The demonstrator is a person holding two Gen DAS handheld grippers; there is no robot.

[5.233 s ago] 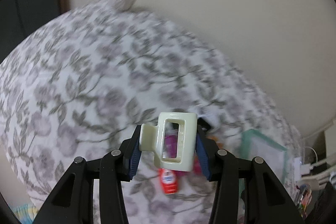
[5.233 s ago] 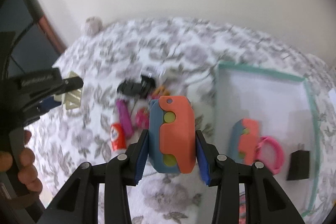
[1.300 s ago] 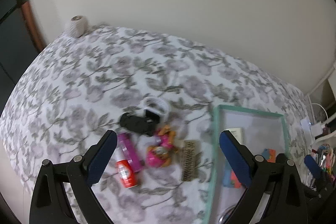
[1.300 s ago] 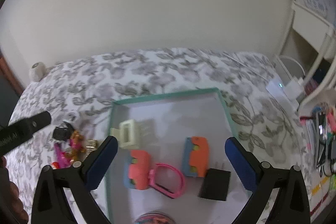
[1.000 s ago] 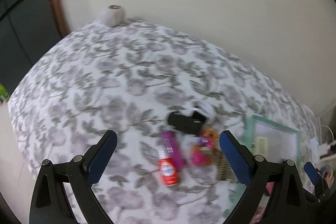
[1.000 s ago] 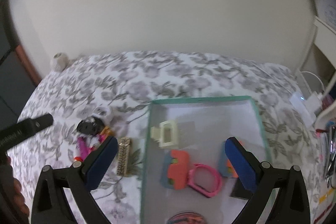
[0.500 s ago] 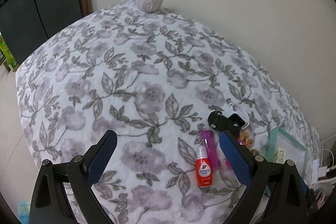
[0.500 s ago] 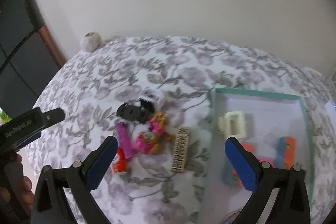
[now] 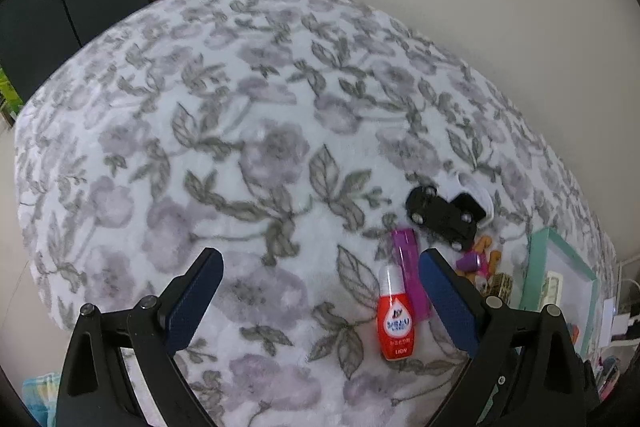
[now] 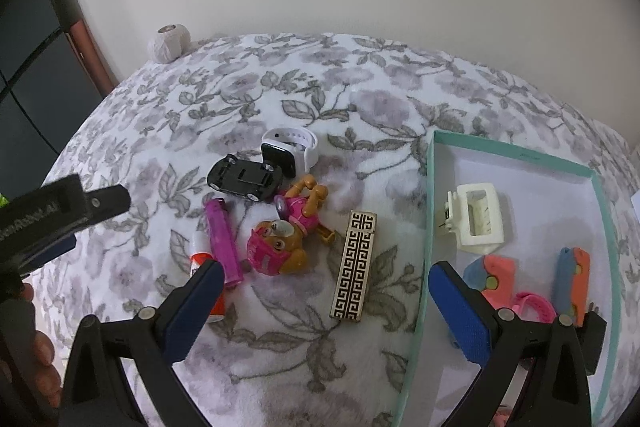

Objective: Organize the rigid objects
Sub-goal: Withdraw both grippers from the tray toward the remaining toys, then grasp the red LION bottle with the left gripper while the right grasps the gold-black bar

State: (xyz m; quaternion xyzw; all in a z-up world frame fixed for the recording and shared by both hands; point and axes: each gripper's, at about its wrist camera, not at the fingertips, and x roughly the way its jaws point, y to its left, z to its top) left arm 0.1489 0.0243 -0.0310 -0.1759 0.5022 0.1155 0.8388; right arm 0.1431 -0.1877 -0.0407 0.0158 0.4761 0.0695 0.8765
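A soft, fleecy floral cloth bedspread (image 10: 360,99) with a matt nap covers the bed. The small red plastic bottle (image 9: 395,321) looks glossy, with a white cap and printed label. The translucent purple plastic lighter (image 10: 223,243) is smooth and shiny. The black plastic toy car (image 10: 245,178) has a slight sheen. The pink-and-brown plastic puppy figure (image 10: 286,235) is glossy. The teal-rimmed cardboard box lid (image 10: 430,187) has a matt white paper inside. The cream plastic hair claw (image 10: 476,217) looks smooth. The grey yarn ball (image 10: 168,42) is rough and fibrous. The blue fingers (image 10: 460,311) look matt and rubbery on black plastic arms.
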